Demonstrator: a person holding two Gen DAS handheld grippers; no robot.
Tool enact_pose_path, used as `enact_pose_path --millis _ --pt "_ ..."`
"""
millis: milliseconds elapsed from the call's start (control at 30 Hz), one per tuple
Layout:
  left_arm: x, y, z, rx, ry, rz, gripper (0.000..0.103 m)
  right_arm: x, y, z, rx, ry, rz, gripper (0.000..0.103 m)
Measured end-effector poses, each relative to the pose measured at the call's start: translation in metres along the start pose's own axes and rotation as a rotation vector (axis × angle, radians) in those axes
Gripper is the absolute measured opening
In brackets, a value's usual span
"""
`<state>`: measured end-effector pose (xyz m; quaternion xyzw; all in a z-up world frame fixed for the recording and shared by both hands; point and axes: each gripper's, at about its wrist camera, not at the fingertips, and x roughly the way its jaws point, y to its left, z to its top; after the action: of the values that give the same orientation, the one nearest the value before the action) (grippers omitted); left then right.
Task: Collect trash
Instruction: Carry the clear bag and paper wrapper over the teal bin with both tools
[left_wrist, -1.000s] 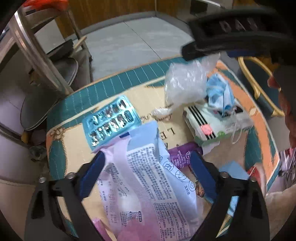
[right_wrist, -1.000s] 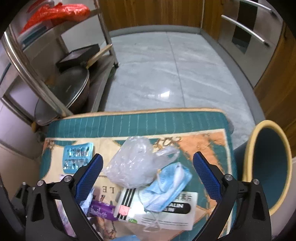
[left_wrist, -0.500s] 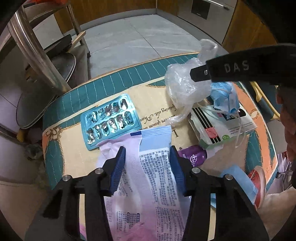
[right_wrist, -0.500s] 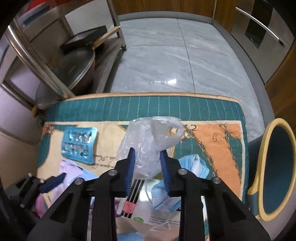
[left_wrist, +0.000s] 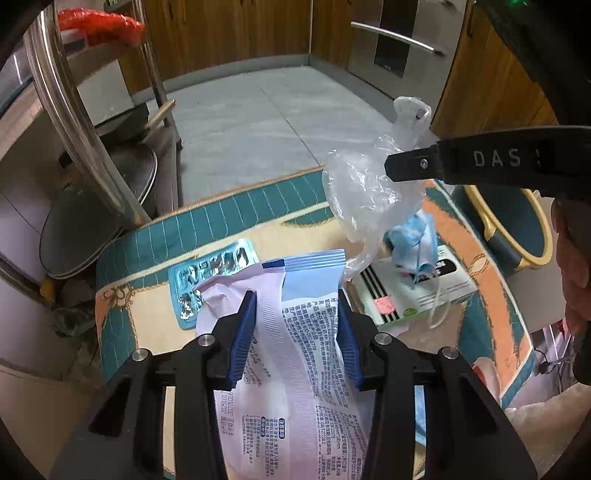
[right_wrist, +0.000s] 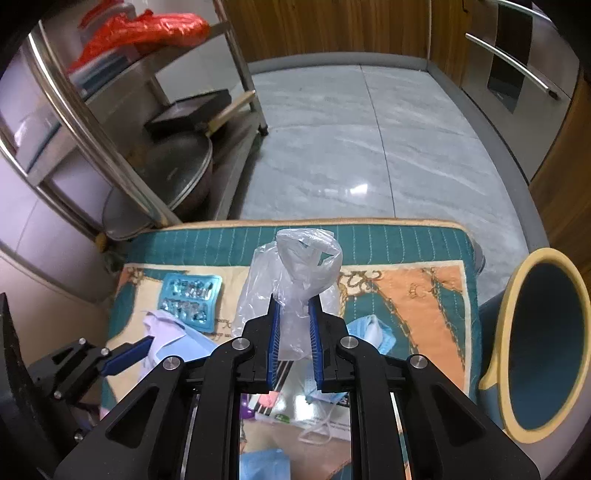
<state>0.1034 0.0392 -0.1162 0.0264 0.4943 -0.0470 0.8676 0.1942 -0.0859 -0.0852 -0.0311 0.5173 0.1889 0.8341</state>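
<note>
My left gripper (left_wrist: 295, 299) has a pale purple and blue printed wrapper (left_wrist: 303, 332) between its blue pads. Its jaws are closing and press the wrapper's sides, holding it a little above the mat. My right gripper (right_wrist: 295, 299) is closing on a crumpled clear plastic bag (right_wrist: 295, 266), which is pinched between its pads and hangs off the mat. In the left wrist view the bag (left_wrist: 365, 184) dangles from the right gripper's finger (left_wrist: 461, 162). A blue blister pack (left_wrist: 207, 277) lies on the mat behind the wrapper.
A teal and orange mat (left_wrist: 229, 221) covers the surface. On it lie a blue face mask (left_wrist: 413, 236) and a white box (left_wrist: 406, 291). A teal bin with a yellow rim (right_wrist: 546, 350) stands at the right. A steel rack (right_wrist: 92, 140) with pans stands left.
Both grippers went from wide open to closed on their items. The left one took the wrapper, the right one took the plastic bag, and both have risen off the mat.
</note>
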Motion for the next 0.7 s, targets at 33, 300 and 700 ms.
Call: enact_pose_path --millis 33,300,700 --pt "-0.004 -0.002 0.001 0.001 -0.014 0.007 0.042 -0.004 -0.001 0.000 0.001 -0.010 0.001 0.016" --pt "-0.038 -0.010 0.012 -0.005 -0.134 0.033 0.041 -0.038 -0.007 -0.009 -0.004 -0.075 0.022 0.015" --pt "-0.081 -0.028 0.031 0.001 -0.275 0.038 0.041 -0.099 -0.048 -0.028 0.039 -0.185 -0.008 0.015"
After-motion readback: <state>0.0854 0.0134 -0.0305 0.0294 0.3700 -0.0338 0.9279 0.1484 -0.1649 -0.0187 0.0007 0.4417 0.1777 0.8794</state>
